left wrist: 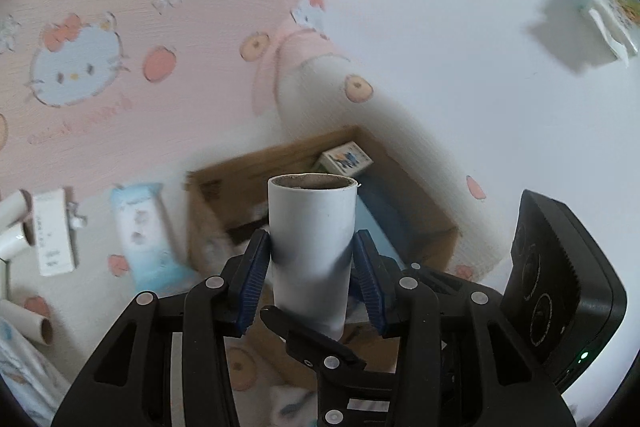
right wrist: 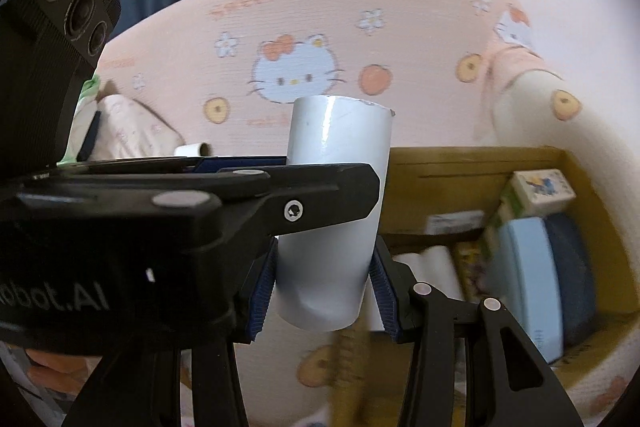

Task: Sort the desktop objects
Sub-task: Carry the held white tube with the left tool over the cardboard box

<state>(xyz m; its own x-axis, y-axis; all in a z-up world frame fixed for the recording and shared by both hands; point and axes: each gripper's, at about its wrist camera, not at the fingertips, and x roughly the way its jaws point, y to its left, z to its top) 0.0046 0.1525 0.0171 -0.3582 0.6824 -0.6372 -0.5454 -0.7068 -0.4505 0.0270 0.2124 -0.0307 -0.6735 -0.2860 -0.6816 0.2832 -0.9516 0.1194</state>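
We hold one white cardboard tube (left wrist: 312, 247) upright in both grippers at once: the left gripper (left wrist: 312, 259) has its blue pads pressed to the tube's sides, and the right gripper (right wrist: 324, 291) clamps the lower end, with the left gripper's black finger (right wrist: 304, 195) crossing in front. The tube sits in the air just above the open cardboard box (left wrist: 420, 195), which already carries small packets, so we judge it is bound there. More tubes (left wrist: 16, 227) and a wipes pack (left wrist: 148, 235) lie on the pink cartoon-print cloth (left wrist: 120, 27), awaiting sorting.
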